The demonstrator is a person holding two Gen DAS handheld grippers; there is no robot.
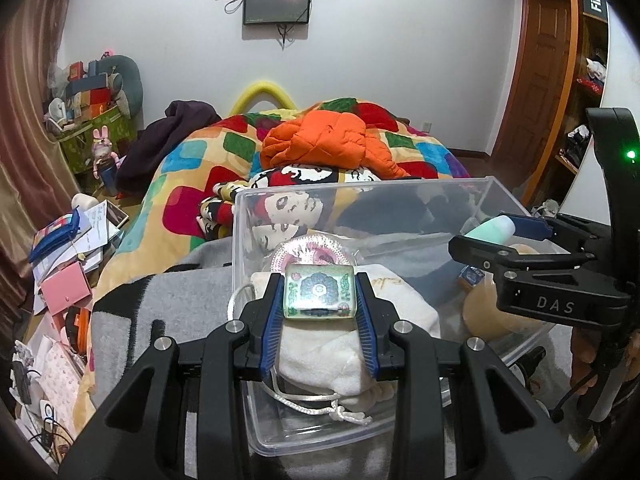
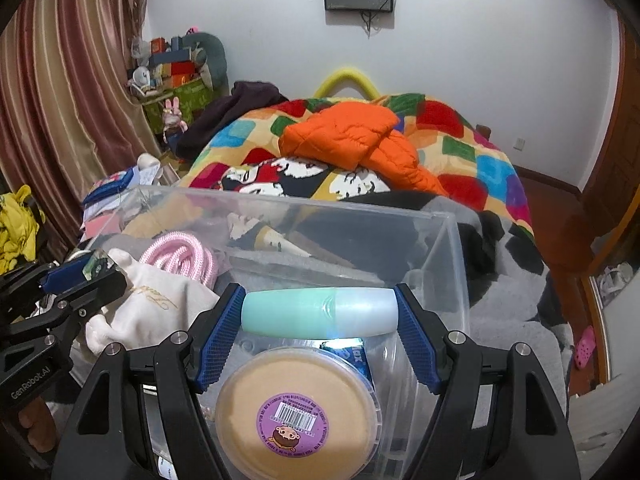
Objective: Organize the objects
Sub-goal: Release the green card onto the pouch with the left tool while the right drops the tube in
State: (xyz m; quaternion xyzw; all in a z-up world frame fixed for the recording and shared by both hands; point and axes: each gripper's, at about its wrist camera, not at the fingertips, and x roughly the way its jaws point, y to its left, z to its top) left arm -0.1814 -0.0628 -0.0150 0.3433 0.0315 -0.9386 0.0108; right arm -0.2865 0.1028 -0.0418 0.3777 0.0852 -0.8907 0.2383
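ok, both over clear bin [image 1: 496, 184]: left gripper [image 1: 319, 300] clamps glass block [image 1: 319, 294], right gripper [image 2: 320, 312] pinches mint tube [image 2: 320, 311] endwise, long axis crosswise.

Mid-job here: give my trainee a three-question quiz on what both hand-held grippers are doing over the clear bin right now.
1. True or false: the left hand-held gripper holds nothing.
2. The right hand-held gripper is shut on: A) mint-green bottle B) pink rope C) round tub
3. Which white item lies in the clear bin below the glass block?

Key: 1 false; 2 A; 3 the white drawstring pouch.
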